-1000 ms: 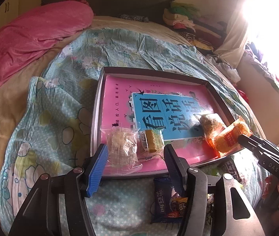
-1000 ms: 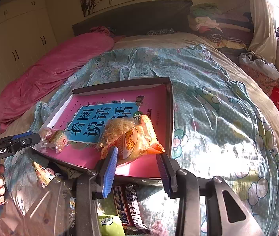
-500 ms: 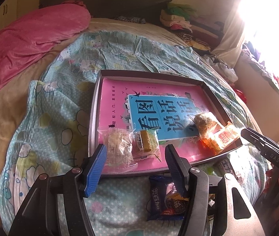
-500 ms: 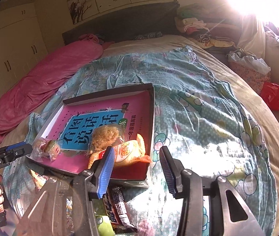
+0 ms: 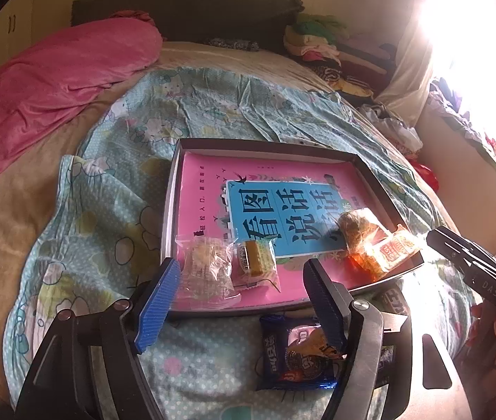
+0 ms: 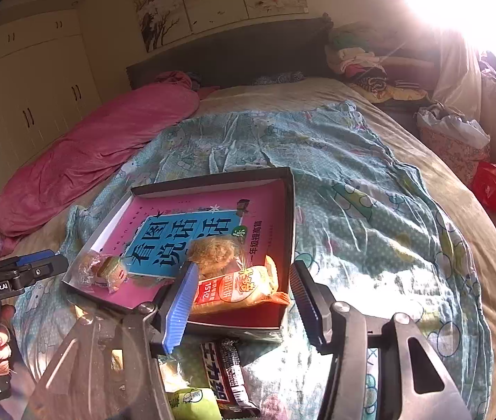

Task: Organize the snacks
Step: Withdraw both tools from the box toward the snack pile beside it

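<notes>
- Pink-covered book [image 5: 209,189] with a blue title panel lies flat inside a shallow dark box lid [image 5: 374,178] that rests on a teal cartoon-print blanket [image 5: 115,161] spread over the bed.
- Clear-wrapped pastry [image 5: 206,273] and a small yellow-green wrapped cake [image 5: 256,262] lie side by side on the near left corner of the book, touching each other.
- Orange bread packet [image 6: 237,288] lies at the near right corner of the lid, with a clear bag of brown floss pastry [image 6: 213,253] just behind it and touching.
- Left gripper [image 5: 244,301] hovers over the lid's near edge, its jaws spreading apart; the two wrapped cakes show beyond the gap, and neither pad presses on them.
- Right gripper [image 6: 244,297] hangs above the orange packet, jaws also widening, pads clear of the wrapper.
- Dark blue cookie packet [image 5: 293,353] lies on the blanket outside the lid, below the left gripper.
- Black chocolate bar [image 6: 228,374] and a green packet [image 6: 192,402] lie on the blanket below the right gripper.
- Rumpled pink quilt [image 6: 101,150] lies along the far left of the bed.
</notes>
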A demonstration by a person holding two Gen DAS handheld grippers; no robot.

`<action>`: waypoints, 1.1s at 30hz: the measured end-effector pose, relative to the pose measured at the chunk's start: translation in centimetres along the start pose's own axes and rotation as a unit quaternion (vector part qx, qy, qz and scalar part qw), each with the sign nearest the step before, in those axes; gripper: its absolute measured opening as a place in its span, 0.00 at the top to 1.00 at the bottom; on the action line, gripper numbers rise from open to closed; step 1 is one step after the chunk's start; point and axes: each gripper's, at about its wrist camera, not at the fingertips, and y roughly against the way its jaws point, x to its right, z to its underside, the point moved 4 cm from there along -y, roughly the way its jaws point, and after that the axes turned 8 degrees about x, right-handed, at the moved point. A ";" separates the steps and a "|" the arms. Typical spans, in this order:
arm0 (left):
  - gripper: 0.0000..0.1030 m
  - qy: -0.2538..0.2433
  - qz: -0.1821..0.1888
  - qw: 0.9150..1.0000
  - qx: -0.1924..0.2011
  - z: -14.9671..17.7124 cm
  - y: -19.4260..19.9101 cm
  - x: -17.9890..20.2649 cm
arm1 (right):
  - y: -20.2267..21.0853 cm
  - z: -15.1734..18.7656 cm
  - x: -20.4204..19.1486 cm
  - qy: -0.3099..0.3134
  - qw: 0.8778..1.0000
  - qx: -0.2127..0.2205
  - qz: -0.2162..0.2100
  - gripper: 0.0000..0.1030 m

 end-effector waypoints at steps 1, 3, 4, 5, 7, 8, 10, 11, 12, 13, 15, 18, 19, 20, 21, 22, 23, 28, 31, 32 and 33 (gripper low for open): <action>0.27 0.001 0.000 1.000 0.001 0.0 0.1 0.0 | 0.1 0.0 -0.2 0.003 1.000 0.001 -0.002 0.46; 0.27 0.000 0.001 1.000 0.003 -0.1 0.3 0.1 | 0.2 0.0 -0.6 0.009 1.000 0.003 -0.005 0.45; 0.26 -0.001 0.002 1.000 0.004 -0.1 0.4 0.2 | 0.2 -0.1 -0.7 0.011 1.000 0.004 -0.006 0.45; 0.26 -0.003 0.002 1.000 0.005 -0.2 0.5 0.3 | 0.3 -0.1 -0.8 0.013 1.000 0.006 -0.008 0.45; 0.26 -0.007 0.003 1.000 0.006 -0.1 0.6 0.5 | 0.7 -0.3 -1.0 0.014 1.000 0.013 -0.013 0.44; 0.26 -0.009 0.004 1.000 0.005 0.0 0.7 0.6 | 0.8 -0.4 -1.1 0.015 1.000 0.016 -0.013 0.43; 0.26 -0.012 0.007 1.000 0.004 0.1 0.8 0.9 | 1.1 -0.5 -1.2 0.015 1.000 0.020 -0.016 0.42; 0.26 -0.014 0.008 1.000 0.004 0.1 0.8 1.0 | 1.2 -0.6 -1.3 0.015 1.000 0.021 -0.017 0.42; 0.26 -0.016 0.008 1.000 0.004 0.2 0.9 1.1 | 1.3 -0.6 -1.4 0.015 1.000 0.021 -0.017 0.41; 0.26 -0.017 0.009 1.000 0.003 0.2 1.0 1.2 | 1.4 -0.6 -1.4 0.015 1.000 0.021 -0.018 0.41; 0.26 -0.019 0.010 1.000 0.004 0.2 1.1 1.4 | 1.5 -0.5 -1.6 0.018 0.999 0.021 -0.018 0.41; 0.26 -0.024 0.015 1.000 0.003 0.3 1.3 1.7 | 1.8 -0.6 -1.8 0.022 0.999 0.024 -0.020 0.41; 0.26 -0.026 0.016 1.000 0.004 0.3 1.4 1.8 | 1.9 -0.6 -1.9 0.023 0.999 0.024 -0.021 0.41; 0.26 -0.028 0.017 0.999 0.003 0.4 1.5 1.9 | 2.0 -0.6 -2.0 0.024 0.999 0.025 -0.022 0.41; 0.26 -0.029 0.018 0.999 0.003 0.4 1.5 2.0 | 2.1 -0.6 -2.0 0.026 0.999 0.026 -0.021 0.41; 0.26 -0.030 0.019 0.999 0.003 0.4 1.6 2.1 | 2.2 -0.6 -2.1 0.027 0.999 0.026 -0.022 0.41; 0.26 -0.031 0.020 0.999 0.003 0.4 1.7 2.2 | 2.3 -0.6 -2.2 0.029 0.999 0.025 -0.023 0.41; 0.26 -0.034 0.022 0.999 0.001 0.7 2.0 2.4 | 2.6 -0.1 -2.5 0.033 0.999 0.018 -0.026 0.41; 0.26 -0.035 0.024 0.999 0.000 0.8 2.2 2.5 | 2.9 0.2 -2.7 0.035 0.999 0.014 -0.027 0.41; 0.26 -0.035 0.025 0.999 0.000 0.9 2.3 2.5 | 3.0 0.3 -2.7 0.034 0.999 0.013 -0.027 0.41; 0.26 -0.035 0.027 0.999 -0.001 0.9 2.4 2.6 | 3.0 0.4 -2.7 0.034 0.999 0.011 -0.026 0.41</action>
